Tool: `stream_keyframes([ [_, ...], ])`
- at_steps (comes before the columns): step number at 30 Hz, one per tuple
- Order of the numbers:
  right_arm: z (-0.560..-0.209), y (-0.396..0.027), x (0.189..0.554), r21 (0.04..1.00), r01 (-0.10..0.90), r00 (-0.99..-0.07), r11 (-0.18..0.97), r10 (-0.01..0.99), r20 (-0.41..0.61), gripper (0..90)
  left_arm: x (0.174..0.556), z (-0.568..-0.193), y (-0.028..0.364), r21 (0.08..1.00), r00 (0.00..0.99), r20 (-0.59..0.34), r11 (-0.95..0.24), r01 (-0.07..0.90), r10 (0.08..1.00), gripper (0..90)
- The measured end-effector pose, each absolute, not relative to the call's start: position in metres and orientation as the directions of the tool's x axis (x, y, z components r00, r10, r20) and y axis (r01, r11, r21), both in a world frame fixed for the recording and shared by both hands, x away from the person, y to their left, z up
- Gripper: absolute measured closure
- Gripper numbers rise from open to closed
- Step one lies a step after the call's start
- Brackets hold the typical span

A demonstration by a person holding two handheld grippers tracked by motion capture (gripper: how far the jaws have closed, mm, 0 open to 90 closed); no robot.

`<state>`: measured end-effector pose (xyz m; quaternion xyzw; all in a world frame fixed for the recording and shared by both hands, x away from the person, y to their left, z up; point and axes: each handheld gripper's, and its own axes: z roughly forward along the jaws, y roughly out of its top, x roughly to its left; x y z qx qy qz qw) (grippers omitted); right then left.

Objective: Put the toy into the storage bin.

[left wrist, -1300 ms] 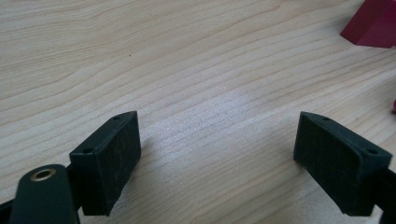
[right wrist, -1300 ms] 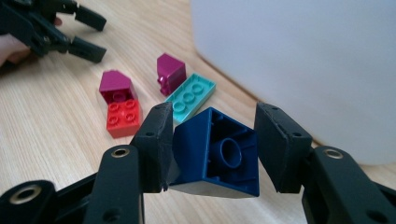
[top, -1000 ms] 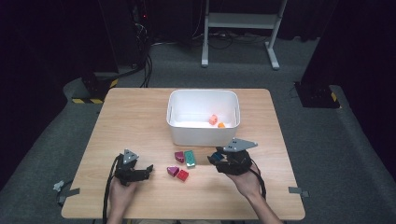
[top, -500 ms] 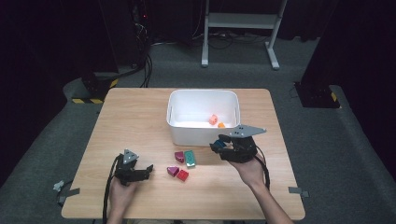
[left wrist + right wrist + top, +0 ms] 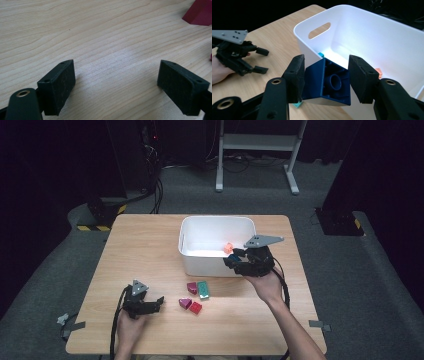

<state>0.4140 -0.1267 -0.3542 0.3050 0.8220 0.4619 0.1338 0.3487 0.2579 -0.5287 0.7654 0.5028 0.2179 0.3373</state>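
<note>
Dark room, pale wooden desk (image 5: 150,245). My right tongs (image 5: 325,72) clamp a dark blue hollow plastic brick (image 5: 328,83) at the white plastic bin's (image 5: 200,227) near wall; clip that rim and it may drop short. Left tongs (image 5: 116,87) rest wide, empty.

In the right gripper view the dark blue block (image 5: 327,83) sits between the pads, which cover its two sides, and it hides part of the white bin's (image 5: 367,32) near wall and most of a teal piece (image 5: 297,105) below it. An orange piece (image 5: 378,72) inside the bin peeks out from behind the right jaw, and a small blue bit (image 5: 320,54) by the bin wall is too little seen to tell its shape. In the left gripper view the dark red block (image 5: 198,13) is cut off by the top right corner, and from the high view the block in the right gripper (image 5: 235,264) is too small and dark to make out.
</note>
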Motion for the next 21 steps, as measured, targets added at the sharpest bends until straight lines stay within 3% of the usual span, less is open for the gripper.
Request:
stream_keyframes([
  [21,-0.354,-0.123,0.476,0.807,0.484,-0.676,0.340,0.731,0.098,47.7,0.349,-0.529,0.258,0.736,0.399,-0.007,-0.266,0.623,0.917,15.1],
])
